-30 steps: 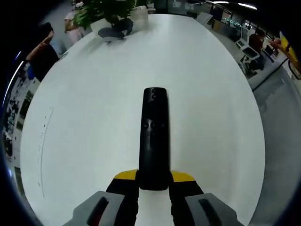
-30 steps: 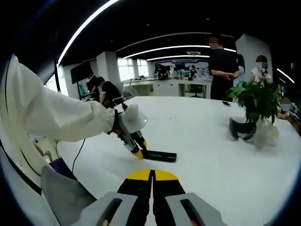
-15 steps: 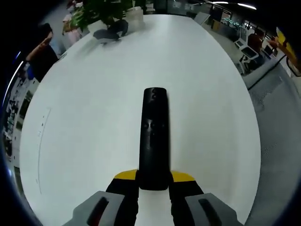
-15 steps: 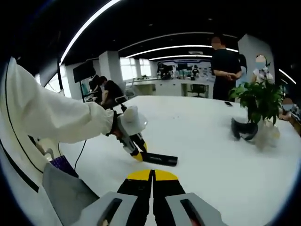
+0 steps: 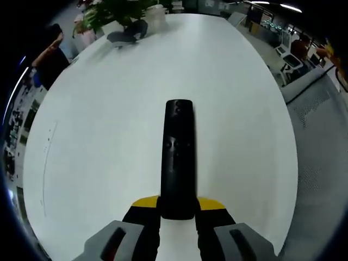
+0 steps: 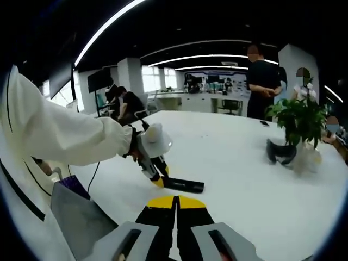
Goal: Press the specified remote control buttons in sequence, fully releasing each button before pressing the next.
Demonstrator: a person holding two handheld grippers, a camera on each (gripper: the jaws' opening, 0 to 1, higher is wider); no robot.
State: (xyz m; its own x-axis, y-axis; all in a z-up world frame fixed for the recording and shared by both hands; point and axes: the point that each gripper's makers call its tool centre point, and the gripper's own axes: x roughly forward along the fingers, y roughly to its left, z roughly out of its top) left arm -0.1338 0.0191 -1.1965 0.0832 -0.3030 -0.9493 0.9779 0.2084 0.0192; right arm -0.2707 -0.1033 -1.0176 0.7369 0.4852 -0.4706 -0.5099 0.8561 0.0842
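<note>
One slim black plastic remote control (image 5: 178, 157) sits clamped by its near end in the left gripper (image 5: 178, 209), jutting out over the round white table (image 5: 109, 119).
It looks light, stiff and smooth, so a hold low on its sides, clear of the buttons, suits it. At the right, the right gripper (image 6: 176, 209) hovers, jaws pressed together on nothing. The potted green plant (image 6: 300, 122) is the one container, holding leaves.

White table (image 6: 239, 163); potted plant (image 6: 300, 122) at far right, dark headset (image 6: 280, 152) beside it; people (image 6: 262, 81) standing beyond.
</note>
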